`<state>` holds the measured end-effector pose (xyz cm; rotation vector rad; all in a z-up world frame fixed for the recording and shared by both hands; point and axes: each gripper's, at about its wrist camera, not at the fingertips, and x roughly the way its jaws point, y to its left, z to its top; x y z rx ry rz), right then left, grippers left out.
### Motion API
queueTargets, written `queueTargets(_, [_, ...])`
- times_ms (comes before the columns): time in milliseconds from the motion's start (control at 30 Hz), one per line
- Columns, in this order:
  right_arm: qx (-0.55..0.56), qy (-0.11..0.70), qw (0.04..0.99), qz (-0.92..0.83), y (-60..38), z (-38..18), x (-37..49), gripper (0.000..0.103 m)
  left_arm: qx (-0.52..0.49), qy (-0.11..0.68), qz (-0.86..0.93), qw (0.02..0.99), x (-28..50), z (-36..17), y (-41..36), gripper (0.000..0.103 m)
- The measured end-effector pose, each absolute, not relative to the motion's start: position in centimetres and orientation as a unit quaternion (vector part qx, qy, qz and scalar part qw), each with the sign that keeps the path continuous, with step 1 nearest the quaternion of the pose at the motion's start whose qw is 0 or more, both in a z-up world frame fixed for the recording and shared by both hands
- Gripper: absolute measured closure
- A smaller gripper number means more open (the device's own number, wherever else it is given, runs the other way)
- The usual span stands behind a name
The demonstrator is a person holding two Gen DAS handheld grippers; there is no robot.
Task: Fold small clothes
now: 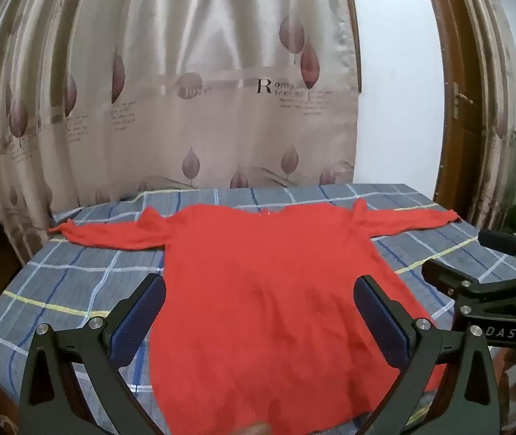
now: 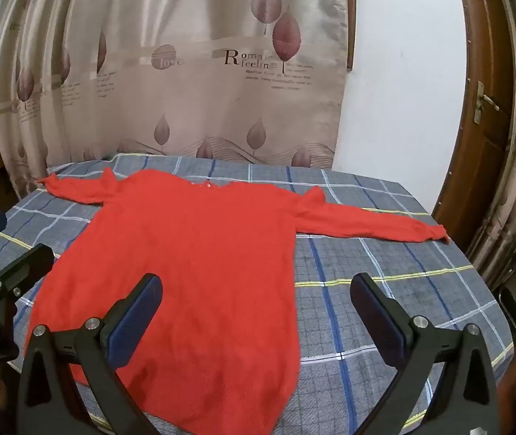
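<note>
Gaping jaws above red sweater (image 1: 265, 290)

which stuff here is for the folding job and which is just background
For the job:
red sweater, spread flat
left gripper, open
right gripper, open

Just around:
plaid table cover
leaf-print curtain
wooden door

Beige leaf-print curtain (image 2: 185, 83) hangs behind table with blue-grey plaid cloth (image 2: 385, 253); white wall (image 2: 403, 72) to its right, then brown wooden door (image 2: 482, 137).

Curtain (image 2: 200, 83) – "Roma feeling", "love"; right tool (image 1: 490, 311) – "DAS".
</note>
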<state>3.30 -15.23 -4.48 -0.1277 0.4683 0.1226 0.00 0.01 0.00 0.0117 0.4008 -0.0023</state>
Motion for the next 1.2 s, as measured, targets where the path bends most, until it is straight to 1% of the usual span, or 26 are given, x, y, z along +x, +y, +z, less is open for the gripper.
queueTargets(133, [-0.062,0.234,0.968,0.061,-15.2,-4.5,3.4,0.0,0.001,0.198,-0.006,0.98,-0.4,0.0,-0.1,0.0])
queueTargets(267, [-0.066,0.24,0.967,0.06,-15.2,-4.6,3.4,0.0,-0.019,0.228,-0.002,0.974,0.8,-0.7,0.8,0.0])
queueTargets(567, [-0.066,0.248,0.965,0.061,-15.4,-4.4,4.0,0.0,-0.027,0.228,-0.013,0.973,0.8,-1.5,0.8,0.0])
queueTargets(800, [-0.067,0.25,0.964,0.058,-15.4,-5.0,3.8,0.0,-0.024,0.218,-0.018,0.976,0.4,-1.5,0.7,0.0])
queueTargets(1200, [-0.07,0.251,0.964,0.056,-15.3,-5.1,3.9,0.0,-0.032,0.226,-0.039,0.973,0.6,-1.4,0.4,0.0])
